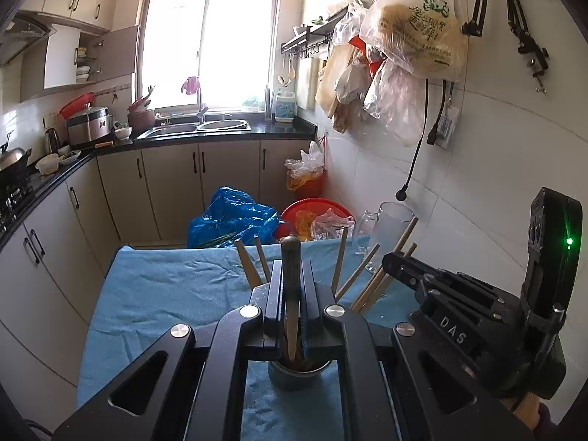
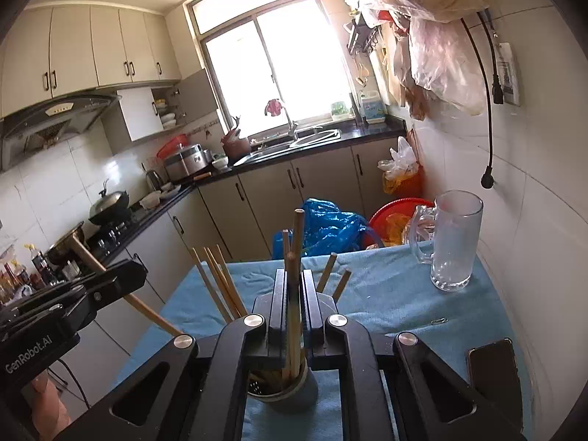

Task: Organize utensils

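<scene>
A metal utensil holder (image 1: 298, 374) (image 2: 284, 389) stands on a table covered with a blue cloth (image 1: 165, 286), with several wooden chopsticks (image 1: 341, 262) fanning out of it. My left gripper (image 1: 292, 268) is shut on a thick wooden utensil handle (image 1: 290, 257) with a dark rounded end, its lower part still inside the holder. The right wrist view shows that left gripper (image 2: 134, 270) clamped on the slanted handle (image 2: 147, 312). My right gripper (image 2: 294, 275) is shut on upright chopsticks (image 2: 297, 235) rising from the holder. From the left wrist view it (image 1: 391, 261) enters from the right.
A glass mug (image 2: 454, 242) stands at the table's far right by the tiled wall. A dark phone (image 2: 496, 371) and a paper clip (image 2: 439, 320) lie near the right edge. Beyond the table are a blue plastic bag (image 1: 235, 220) and a red basin (image 1: 312, 213) on the floor.
</scene>
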